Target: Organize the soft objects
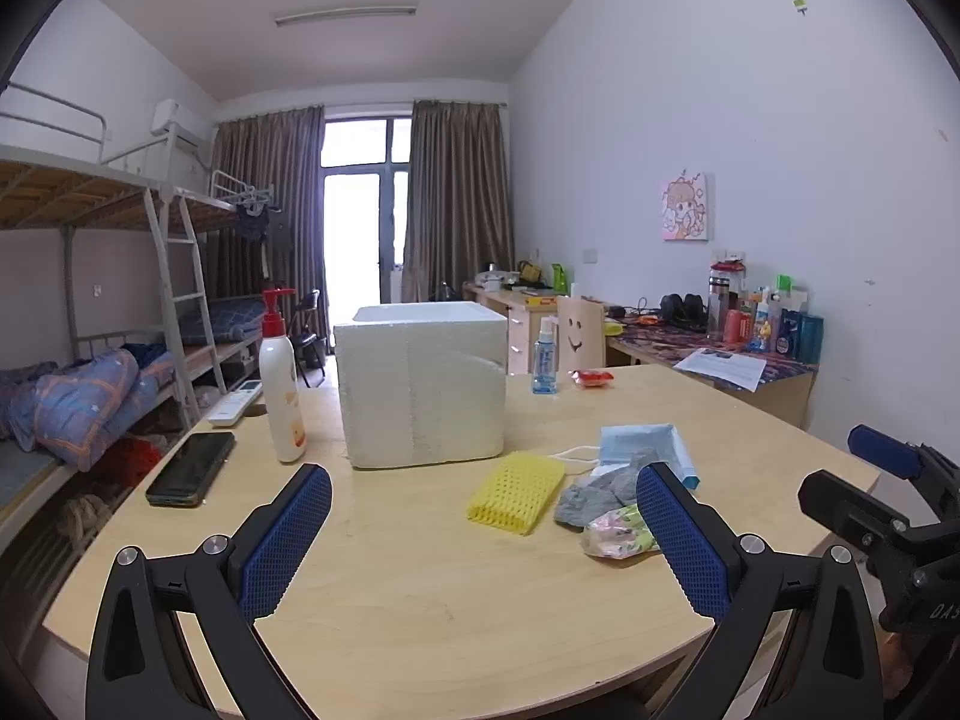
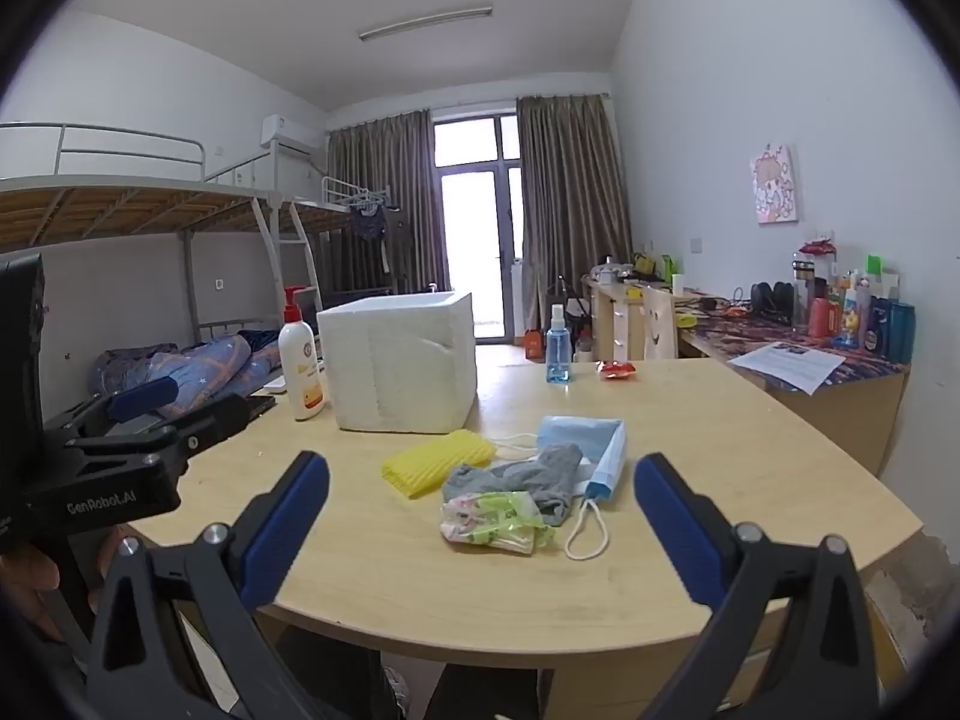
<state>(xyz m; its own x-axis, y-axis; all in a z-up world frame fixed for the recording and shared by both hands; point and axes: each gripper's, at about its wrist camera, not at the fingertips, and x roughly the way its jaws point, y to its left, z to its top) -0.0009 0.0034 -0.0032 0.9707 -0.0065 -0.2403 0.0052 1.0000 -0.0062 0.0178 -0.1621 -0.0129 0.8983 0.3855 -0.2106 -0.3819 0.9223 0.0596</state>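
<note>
Soft things lie together on the wooden table [image 1: 420, 588]: a yellow foam net [image 1: 517, 492] [image 2: 435, 462], a grey sock [image 1: 606, 489] [image 2: 528, 477], a small floral plastic pouch [image 1: 618, 534] [image 2: 495, 522] and a blue face mask [image 1: 645, 444] [image 2: 591, 447]. A white foam box [image 1: 423, 384] [image 2: 402, 360], open at the top, stands behind them. My left gripper [image 1: 483, 540] is open and empty near the front edge, left of the pile. My right gripper [image 2: 480, 531] is open and empty, hovering in front of the pile.
A lotion pump bottle [image 1: 281, 384], a black phone [image 1: 192, 468] and a white remote [image 1: 235, 402] sit left of the box. A blue spray bottle [image 2: 557, 348] and a red packet [image 2: 618, 369] stand behind. Bunk beds are to the left, a cluttered desk [image 2: 840, 372] to the right.
</note>
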